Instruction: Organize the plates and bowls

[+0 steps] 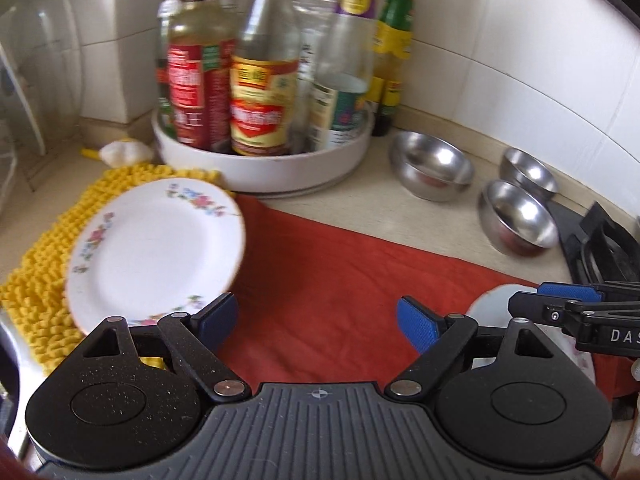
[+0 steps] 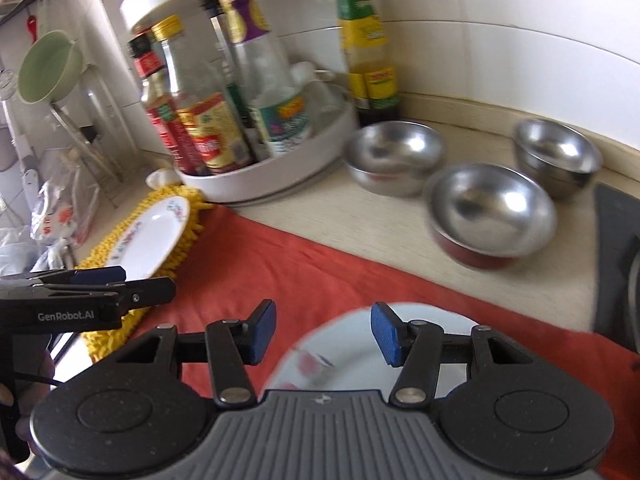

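Note:
A white floral plate [image 1: 156, 252] lies on a yellow mat [image 1: 36, 280], just ahead and left of my open, empty left gripper [image 1: 316, 322]. It also shows in the right wrist view [image 2: 154, 240]. A second white plate [image 2: 380, 348] lies on the red cloth [image 2: 320, 280] under my open, empty right gripper [image 2: 324, 334]; its rim shows in the left wrist view [image 1: 492, 304]. Three steel bowls [image 2: 396, 156] [image 2: 492, 212] [image 2: 558, 152] stand on the counter behind the cloth, also in the left wrist view [image 1: 432, 168] [image 1: 518, 216] [image 1: 528, 172].
A white turntable tray [image 1: 264, 164] full of sauce bottles stands in the tiled corner, with a tall bottle [image 2: 368, 52] beside it. A garlic bulb [image 1: 124, 150] lies by the mat. A black stove edge [image 2: 616, 260] is at right. A dish rack [image 1: 24, 80] is at left.

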Motion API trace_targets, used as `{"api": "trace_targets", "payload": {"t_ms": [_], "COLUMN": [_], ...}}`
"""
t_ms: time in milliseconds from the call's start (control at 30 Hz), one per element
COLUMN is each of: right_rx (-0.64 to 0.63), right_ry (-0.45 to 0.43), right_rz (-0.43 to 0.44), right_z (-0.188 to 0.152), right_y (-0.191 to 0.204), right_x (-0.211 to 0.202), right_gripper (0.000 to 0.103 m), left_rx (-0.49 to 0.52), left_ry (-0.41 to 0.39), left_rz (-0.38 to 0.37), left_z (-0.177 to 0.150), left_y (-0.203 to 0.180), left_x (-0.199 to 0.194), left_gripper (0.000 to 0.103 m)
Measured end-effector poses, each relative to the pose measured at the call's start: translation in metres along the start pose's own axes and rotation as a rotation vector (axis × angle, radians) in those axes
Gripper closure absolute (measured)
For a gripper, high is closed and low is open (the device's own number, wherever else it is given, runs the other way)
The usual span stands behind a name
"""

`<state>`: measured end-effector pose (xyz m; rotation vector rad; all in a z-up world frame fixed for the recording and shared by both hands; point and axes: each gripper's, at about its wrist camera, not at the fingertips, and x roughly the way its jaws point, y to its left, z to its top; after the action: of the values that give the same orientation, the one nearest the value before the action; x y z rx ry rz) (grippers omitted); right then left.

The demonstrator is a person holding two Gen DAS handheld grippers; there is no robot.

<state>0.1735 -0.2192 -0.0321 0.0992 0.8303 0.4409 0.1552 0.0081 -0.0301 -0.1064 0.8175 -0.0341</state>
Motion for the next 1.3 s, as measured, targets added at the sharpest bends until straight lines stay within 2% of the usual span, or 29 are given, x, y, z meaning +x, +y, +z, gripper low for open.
{"api": "trace_targets", "payload": {"t_ms": [300, 533, 800, 1067, 1233, 1300], "right_rx": [-0.065, -0.099, -0.088, -0.064, -0.045, -0.037], "right_ry": [0.029, 0.05, 0.079, 0.111, 0.135, 0.142], "right_rz": [0.079, 0.105, 0.106, 0.105, 0.1, 0.102], "right_z": [0.02, 0.032, 0.04, 0.044, 0.045, 0.045], "right_y": [0.05, 0.085, 0.111, 0.127, 0.131, 0.133], "right_x": [0.041, 0.07, 0.1, 0.125, 0.139, 0.143], "right_gripper": [0.052, 0.052, 0.052, 0.052, 0.052, 0.052], "left_rx": [-0.097, -0.165, -0.2, -0.205, -0.216, -0.211], "left_ry": [-0.03, -0.029, 0.023, 0.071, 0.096, 0.106], "left_rz": [0.118, 0.184, 0.138, 0.062, -0.018, -0.021], "left_z": [0.007, 0.008, 0.014, 0.024, 0.029, 0.03], "left_y": [0.071, 0.123, 0.161, 0.175, 0.181, 0.181], "left_x": [-0.011, -0.008, 0.014, 0.04, 0.055, 0.062], "left_gripper": [0.011, 0.011, 0.011, 0.011, 0.011, 0.011]}}
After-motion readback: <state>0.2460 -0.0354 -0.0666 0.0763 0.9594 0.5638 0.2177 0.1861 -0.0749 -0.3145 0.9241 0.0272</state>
